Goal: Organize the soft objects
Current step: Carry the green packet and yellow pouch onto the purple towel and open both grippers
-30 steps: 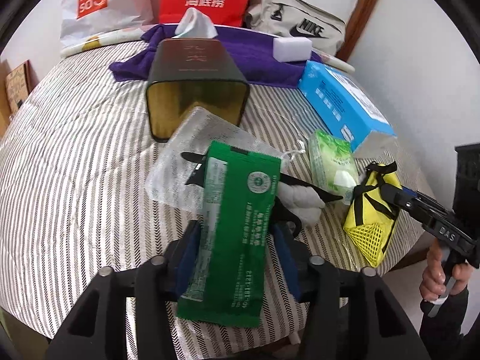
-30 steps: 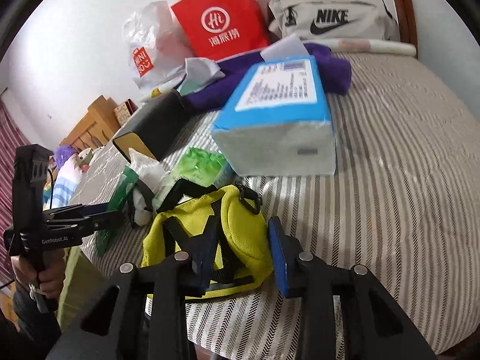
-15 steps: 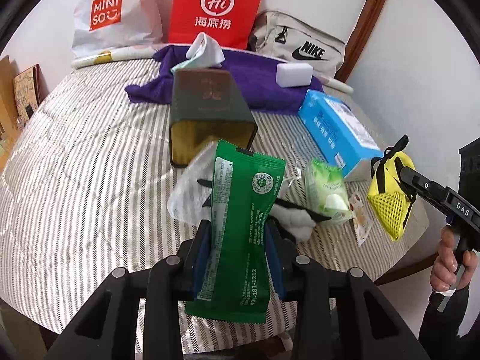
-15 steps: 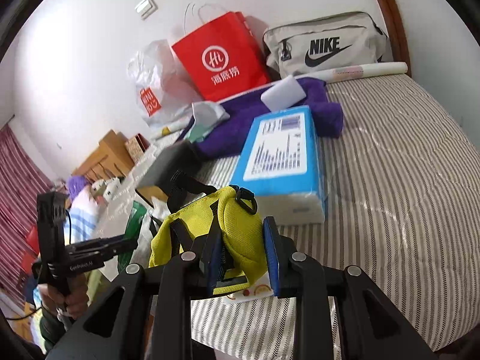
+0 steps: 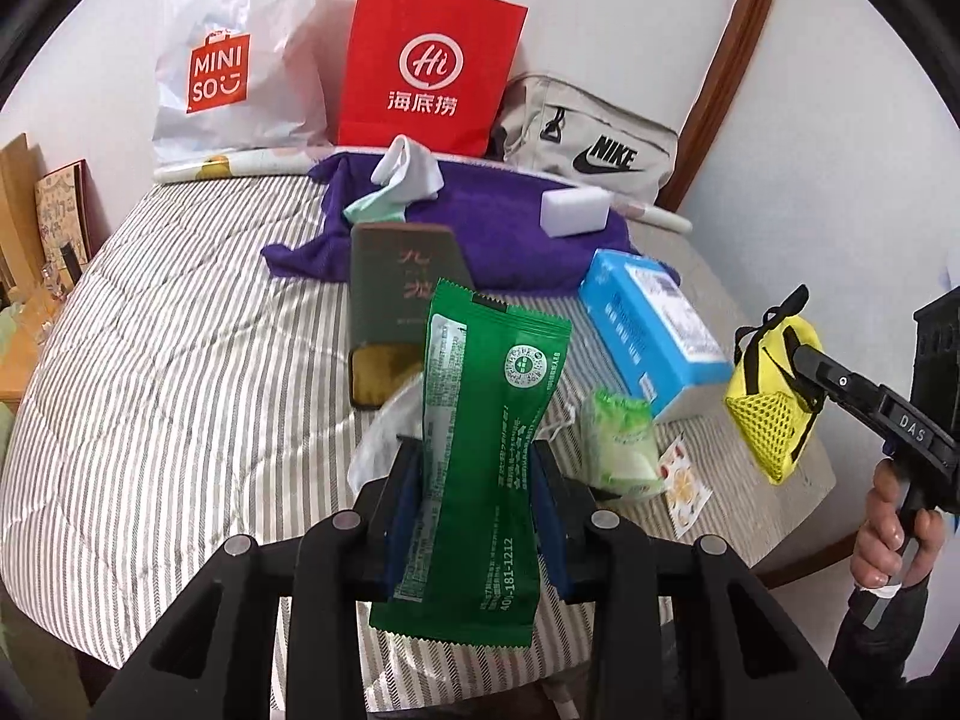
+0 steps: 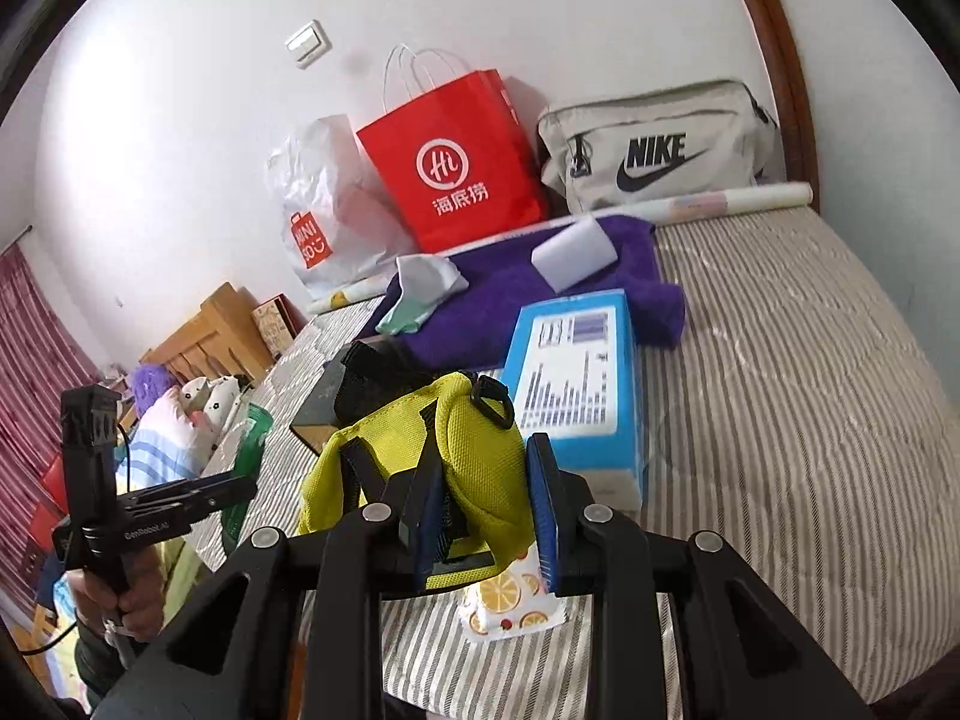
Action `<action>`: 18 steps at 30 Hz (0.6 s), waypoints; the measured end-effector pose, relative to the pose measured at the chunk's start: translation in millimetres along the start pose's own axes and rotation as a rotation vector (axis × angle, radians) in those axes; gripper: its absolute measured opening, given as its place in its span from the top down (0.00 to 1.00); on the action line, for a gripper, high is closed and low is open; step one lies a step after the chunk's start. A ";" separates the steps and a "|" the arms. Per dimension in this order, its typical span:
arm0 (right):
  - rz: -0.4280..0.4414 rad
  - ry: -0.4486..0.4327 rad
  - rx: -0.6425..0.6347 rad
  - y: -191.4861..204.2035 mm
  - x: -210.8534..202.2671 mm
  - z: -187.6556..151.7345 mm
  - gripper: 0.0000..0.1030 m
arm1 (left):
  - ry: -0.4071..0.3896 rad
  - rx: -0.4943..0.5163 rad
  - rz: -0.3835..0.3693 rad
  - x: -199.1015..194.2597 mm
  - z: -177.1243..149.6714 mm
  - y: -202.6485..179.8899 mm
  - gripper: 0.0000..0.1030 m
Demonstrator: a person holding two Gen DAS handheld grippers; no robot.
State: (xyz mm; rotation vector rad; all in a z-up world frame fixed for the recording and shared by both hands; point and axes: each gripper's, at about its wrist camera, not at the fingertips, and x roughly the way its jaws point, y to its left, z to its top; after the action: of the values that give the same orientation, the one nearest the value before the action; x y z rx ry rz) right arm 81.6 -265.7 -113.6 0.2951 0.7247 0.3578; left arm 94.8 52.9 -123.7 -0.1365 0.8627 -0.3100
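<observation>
At the far left of the striped bed (image 5: 150, 372) nothing is being handled; a white shopping bag (image 5: 240, 60) and a red paper bag (image 5: 429, 66) stand against the wall at its far edge. Further right, the left claw (image 5: 474, 480) is closed on a green foil packet (image 5: 486, 420), which is held upright between the blue pads and clear of the bedding; its jaws have just been closing a little, with the packet between them. Behind the packet a dark box (image 5: 402, 288) lies on its side with its open mouth facing the camera, and a purple towel (image 5: 510, 228) with a white sponge block (image 5: 573, 213) on it lies beyond. A pale green wipes pack (image 5: 621, 444) and a blue tissue pack (image 5: 648, 330) rest on the bed to the right. At the far right, the right claw (image 6: 483, 516) is clamped on a yellow mesh pouch (image 6: 474, 450), held in the air off the bed edge; its jaws have also just been closing, with the pouch between them. The step in hand is judged to be the carrying of two picked-up soft items. A destination must be chosen next, probably the dark box, and each item brought over its mouth before the pads are released; the floppy packet could snag on the box rim.
</observation>
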 end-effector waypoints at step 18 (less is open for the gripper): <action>-0.029 -0.019 -0.013 -14.2 26.5 48.2 0.74 | -0.004 -0.014 0.002 20.2 43.1 11.1 0.68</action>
State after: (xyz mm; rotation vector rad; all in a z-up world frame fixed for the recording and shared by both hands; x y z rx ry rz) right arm 136.2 -274.0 -100.2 0.2749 0.7068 0.3316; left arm 142.4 56.6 -113.2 -0.1493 0.8610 -0.3021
